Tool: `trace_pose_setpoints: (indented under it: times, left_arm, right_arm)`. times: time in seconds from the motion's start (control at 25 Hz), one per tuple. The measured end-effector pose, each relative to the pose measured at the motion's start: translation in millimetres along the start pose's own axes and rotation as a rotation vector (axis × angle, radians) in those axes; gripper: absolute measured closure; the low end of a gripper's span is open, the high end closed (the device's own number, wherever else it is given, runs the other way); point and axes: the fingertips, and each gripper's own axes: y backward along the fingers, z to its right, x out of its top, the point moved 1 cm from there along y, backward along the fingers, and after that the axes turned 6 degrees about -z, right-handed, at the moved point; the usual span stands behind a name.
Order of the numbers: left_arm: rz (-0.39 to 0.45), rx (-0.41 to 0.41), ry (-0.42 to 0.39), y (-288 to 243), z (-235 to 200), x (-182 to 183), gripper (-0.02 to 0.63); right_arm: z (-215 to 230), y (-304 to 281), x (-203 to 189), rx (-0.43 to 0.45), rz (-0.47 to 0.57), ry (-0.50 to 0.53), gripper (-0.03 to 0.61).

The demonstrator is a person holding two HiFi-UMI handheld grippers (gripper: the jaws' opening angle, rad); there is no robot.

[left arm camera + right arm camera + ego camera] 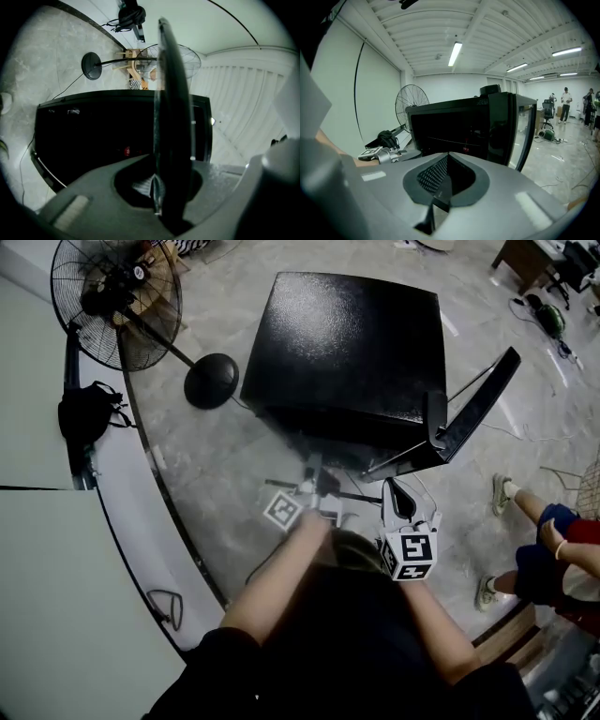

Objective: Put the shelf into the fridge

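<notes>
Left gripper (158,187): I saw its fingers clenched on the shelf (171,117), pinching the near edge of the dark, thin panel.
Shelf: it ran edge-on straight out from those jaws towards the fridge (347,343); I could not tell whether its far edge had crossed the opening.
Right gripper (444,173): its fingers were pressed together with nothing between them, and it was pointed at the fridge front, beside the left gripper.
Fridge: it was a black box standing on the pale floor, its dark inside facing me.
Door (478,413): it stood swung open on the right side of the fridge.
Fan (112,296): it stood on its round base to the left of the fridge, well apart from my grippers.
Bystander's legs (534,521): I saw them at the right edge, clear of the door.
</notes>
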Motion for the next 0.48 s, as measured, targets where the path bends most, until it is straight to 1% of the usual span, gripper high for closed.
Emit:
trace_pose_setpoints:
  times: [0.2, 0.48]
  left_arm:
    - [-0.003, -0.004, -0.006, -3.5, -6.5, -0.2, 0.597]
    - [0.006, -0.008, -0.002, -12.2, -9.9, -2.3, 0.597]
  right_arm:
    - [3.8, 4.3, -4.1, -0.017, -0.007, -0.004, 0.578]
    - [11.1, 4.2, -10.1, -0.018, -0.01, -0.006, 0.578]
